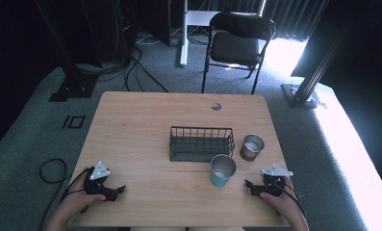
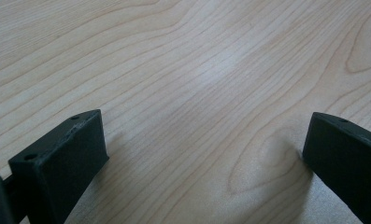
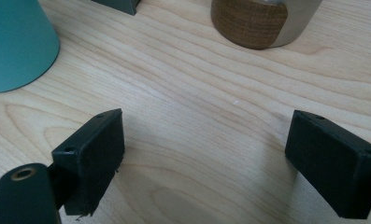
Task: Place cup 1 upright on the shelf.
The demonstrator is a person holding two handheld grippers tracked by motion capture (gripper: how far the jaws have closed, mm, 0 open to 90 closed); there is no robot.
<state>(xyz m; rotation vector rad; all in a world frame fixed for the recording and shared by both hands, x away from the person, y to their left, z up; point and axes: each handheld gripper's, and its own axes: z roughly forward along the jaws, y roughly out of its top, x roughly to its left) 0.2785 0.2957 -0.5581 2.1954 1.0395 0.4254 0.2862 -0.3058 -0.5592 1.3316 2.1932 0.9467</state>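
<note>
A teal cup [image 1: 222, 170] stands just in front of a black wire basket [image 1: 201, 143] at the table's middle. A metal cup with a brown wooden band [image 1: 251, 147] stands to the basket's right. My left gripper [image 1: 115, 191] rests open on the wood near the front left, with bare table between its jaws [image 2: 206, 140]. My right gripper [image 1: 251, 186] rests open near the front right, a little right of the teal cup. In the right gripper view the teal cup [image 3: 15, 42] is at upper left, the banded cup [image 3: 258, 21] at the top, and nothing lies between the jaws [image 3: 204, 149].
The wooden table [image 1: 145, 120] has a round cable hole [image 1: 216, 106] near its far edge. Beyond it stand a black folding chair [image 1: 236, 43] and dark frame posts on grey carpet. Cables lie on the floor at left [image 1: 51, 171].
</note>
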